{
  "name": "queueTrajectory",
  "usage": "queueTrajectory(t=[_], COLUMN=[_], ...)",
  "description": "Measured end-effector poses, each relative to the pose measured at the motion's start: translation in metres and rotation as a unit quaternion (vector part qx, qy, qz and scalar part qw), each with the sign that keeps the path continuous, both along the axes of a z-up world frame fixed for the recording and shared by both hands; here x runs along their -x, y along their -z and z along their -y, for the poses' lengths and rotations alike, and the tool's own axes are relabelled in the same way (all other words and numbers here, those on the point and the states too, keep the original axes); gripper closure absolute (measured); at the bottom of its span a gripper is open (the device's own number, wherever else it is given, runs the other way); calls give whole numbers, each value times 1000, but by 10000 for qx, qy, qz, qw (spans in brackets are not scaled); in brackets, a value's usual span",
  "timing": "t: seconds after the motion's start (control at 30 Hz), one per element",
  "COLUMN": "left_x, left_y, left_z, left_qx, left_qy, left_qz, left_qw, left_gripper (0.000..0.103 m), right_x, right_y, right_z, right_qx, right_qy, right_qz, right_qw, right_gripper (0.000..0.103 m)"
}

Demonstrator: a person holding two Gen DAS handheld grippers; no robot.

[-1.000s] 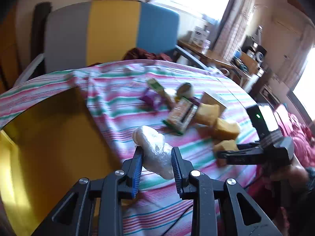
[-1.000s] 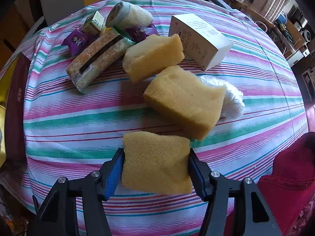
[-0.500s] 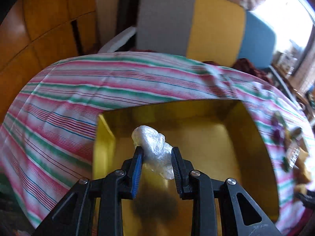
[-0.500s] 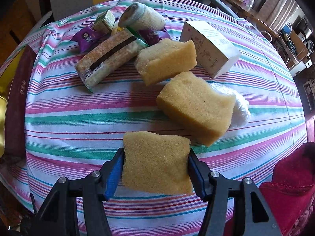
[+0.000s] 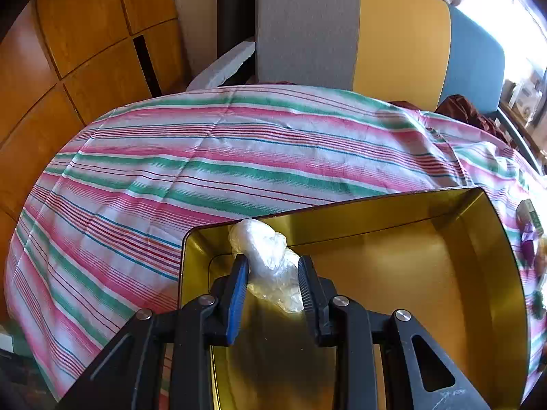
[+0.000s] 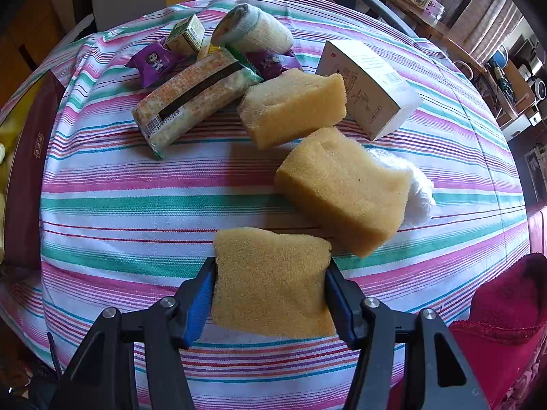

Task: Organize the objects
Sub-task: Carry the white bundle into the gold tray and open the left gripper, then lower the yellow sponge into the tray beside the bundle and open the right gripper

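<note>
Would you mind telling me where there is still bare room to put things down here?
The gold tray floor looks bare, and so does the striped cloth between it and the chair. There is also a free band between the wrapped pack and the held sponge. Beyond that it is crowded.

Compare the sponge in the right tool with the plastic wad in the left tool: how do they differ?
The sponge is yellow, blocky and opaque; the plastic wad is whitish, crumpled and see-through. The sponge is wide, so the right tool stands half spread; the left tool is nearly shut. The sponge hangs over the striped cloth, the wad over the gold tray. Both are gripped.
</note>
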State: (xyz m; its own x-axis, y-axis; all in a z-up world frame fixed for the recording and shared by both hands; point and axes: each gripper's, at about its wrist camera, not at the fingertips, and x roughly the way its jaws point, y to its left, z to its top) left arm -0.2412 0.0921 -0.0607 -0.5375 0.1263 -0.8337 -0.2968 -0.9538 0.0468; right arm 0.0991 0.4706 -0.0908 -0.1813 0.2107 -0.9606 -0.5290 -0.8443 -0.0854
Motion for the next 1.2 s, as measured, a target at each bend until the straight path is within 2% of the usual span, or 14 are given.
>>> queueTrajectory(t=[0.13,0.2,0.27,0.43,0.5,0.73,0.87,1.0,1.1,1.2], left_x=[1,-1,-4,-21,-31,-90,-122,-144,-159,-168], left_y=[4,3,-1,-23,-33,-61,-59,-54,-51,-50], left_z=[-3,-3,-3,-2,1,34,58,79,95,111], left_qx=[96,161,180,229,158,-486,-713,-811,-854,-911], left_qy=[-8,-41,-32,40,67,-64,-242,-426,-542,-709], left_qz=[-32,-111,-173,-579,-677,-845,-731,-616,-586,-610], left_qw=[9999,9998,9997,9981,9976,9952,9945,9939,9931,9914], left_gripper=[68,63,50,36,36,32,32,32,32,32], right_x=[-1,-3,-3,-1,-1,3,25,66,100,136], right_y=[0,-3,-3,0,-2,-35,-73,-104,-111,-101], right_z=[-1,-4,-5,-10,-10,5,60,127,170,213], right_qx=[1,-5,-15,-84,-126,-6,82,337,569,694], right_qy=[1,-4,-10,-36,-27,-354,-885,-1601,-2101,-2602], right_qz=[-2,2,4,6,-61,-952,-1454,-1812,-1844,-1764], right_qw=[10000,10000,10000,10000,9999,9948,9854,9697,9584,9468], right_gripper=[42,42,42,43,44,44,44,44,44,44])
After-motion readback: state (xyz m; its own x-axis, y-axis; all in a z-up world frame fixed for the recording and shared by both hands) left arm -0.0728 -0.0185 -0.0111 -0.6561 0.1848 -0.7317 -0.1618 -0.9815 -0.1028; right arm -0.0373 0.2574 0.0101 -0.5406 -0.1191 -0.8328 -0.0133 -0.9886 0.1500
